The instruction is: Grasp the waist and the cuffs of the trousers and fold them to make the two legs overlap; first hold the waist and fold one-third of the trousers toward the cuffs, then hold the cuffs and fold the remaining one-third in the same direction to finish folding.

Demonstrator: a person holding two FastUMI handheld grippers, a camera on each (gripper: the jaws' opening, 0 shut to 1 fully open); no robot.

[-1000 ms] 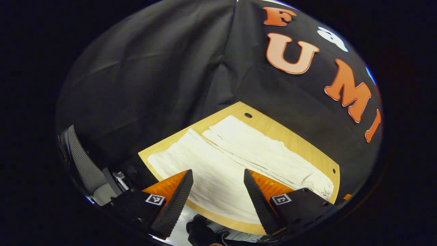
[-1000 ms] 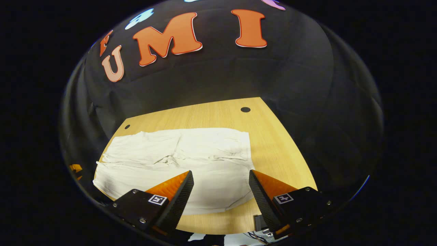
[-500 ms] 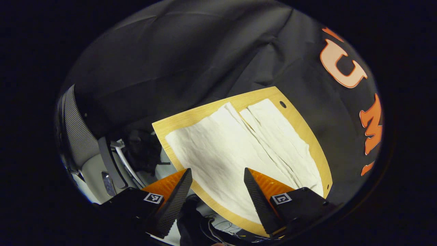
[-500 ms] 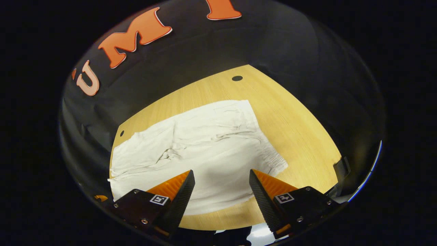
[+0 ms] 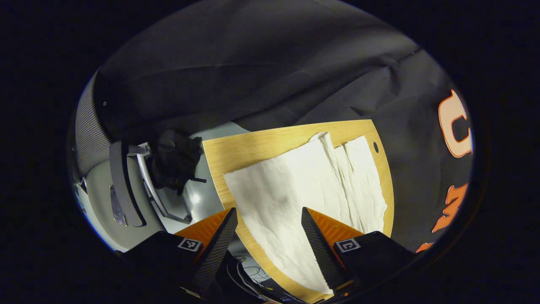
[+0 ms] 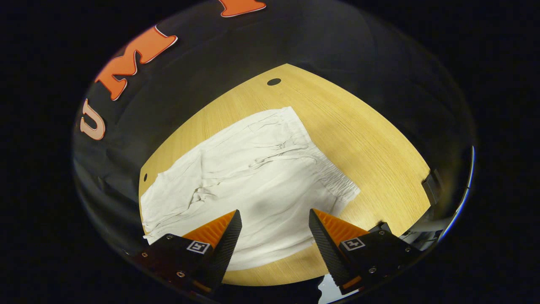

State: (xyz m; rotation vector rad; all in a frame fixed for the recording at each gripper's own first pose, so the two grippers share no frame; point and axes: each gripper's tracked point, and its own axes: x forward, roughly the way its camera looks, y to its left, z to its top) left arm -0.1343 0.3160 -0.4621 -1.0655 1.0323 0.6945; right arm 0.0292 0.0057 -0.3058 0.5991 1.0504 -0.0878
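A wooden table (image 6: pixel 371 139) carries the white trousers (image 6: pixel 249 177), spread flat with both legs side by side. The left gripper (image 5: pixel 269 236) hangs over the cuffs, jaws spread and empty. The right gripper (image 6: pixel 274 236) hangs near the waist (image 6: pixel 333 177), likewise parted and holding nothing.

Left gripper (image 5: pixel 269 236): bottom centre of the left gripper view, pointing up the frame.
Left jaws: spread wide, a clear gap between the two fingers (image 5: pixel 222 240); nothing held or touched.
Right gripper (image 6: pixel 274 238): bottom centre of the right gripper view, pointing up the frame.
Right jaws: spread wide, a clear gap between its fingers (image 6: pixel 325 247); nothing gripped.
Both grippers: held above the surface, fingertips in no visible contact.
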